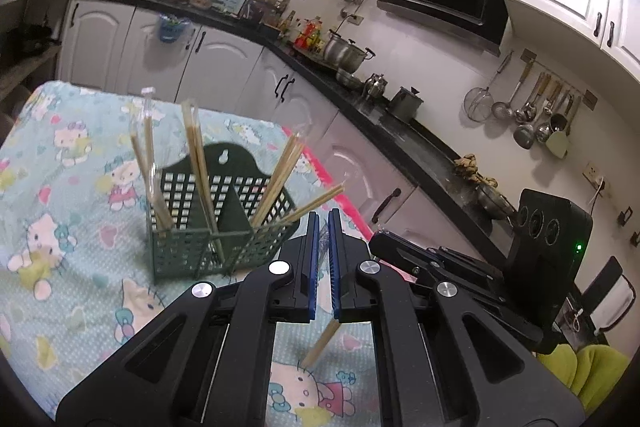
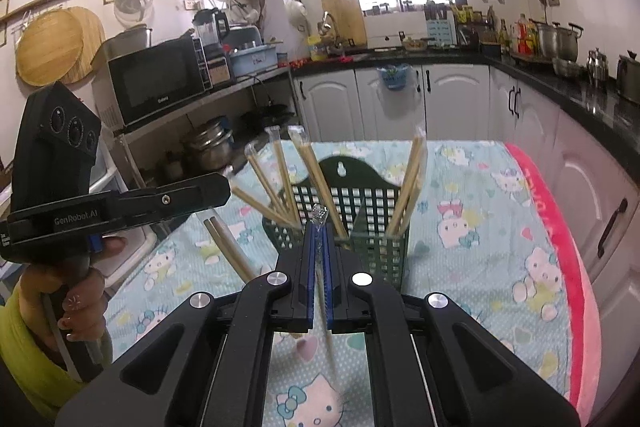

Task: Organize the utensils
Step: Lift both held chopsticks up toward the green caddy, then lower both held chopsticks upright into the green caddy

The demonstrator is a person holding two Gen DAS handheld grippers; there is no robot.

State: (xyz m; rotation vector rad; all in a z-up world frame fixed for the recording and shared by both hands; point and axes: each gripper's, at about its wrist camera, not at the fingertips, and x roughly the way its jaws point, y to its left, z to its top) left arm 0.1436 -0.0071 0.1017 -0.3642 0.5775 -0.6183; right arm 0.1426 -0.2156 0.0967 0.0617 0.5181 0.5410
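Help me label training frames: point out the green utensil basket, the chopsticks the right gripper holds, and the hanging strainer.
green utensil basket (image 1: pixel 180 255): left wrist view, front mesh wall.
wrapped chopsticks (image 2: pixel 320 217): right wrist view, wrapper tip above the fingers.
strainer (image 1: pixel 479 103): left wrist view, mesh bowl.

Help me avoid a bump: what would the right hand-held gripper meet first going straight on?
Likely the green utensil basket, directly ahead of the right hand-held gripper, which holds wrapped chopsticks; depth is uncertain.

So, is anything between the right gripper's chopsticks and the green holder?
Nothing solid. The right gripper holds wrapped chopsticks just short of the green holder; only chopsticks already leaning inside it crowd the near opening.
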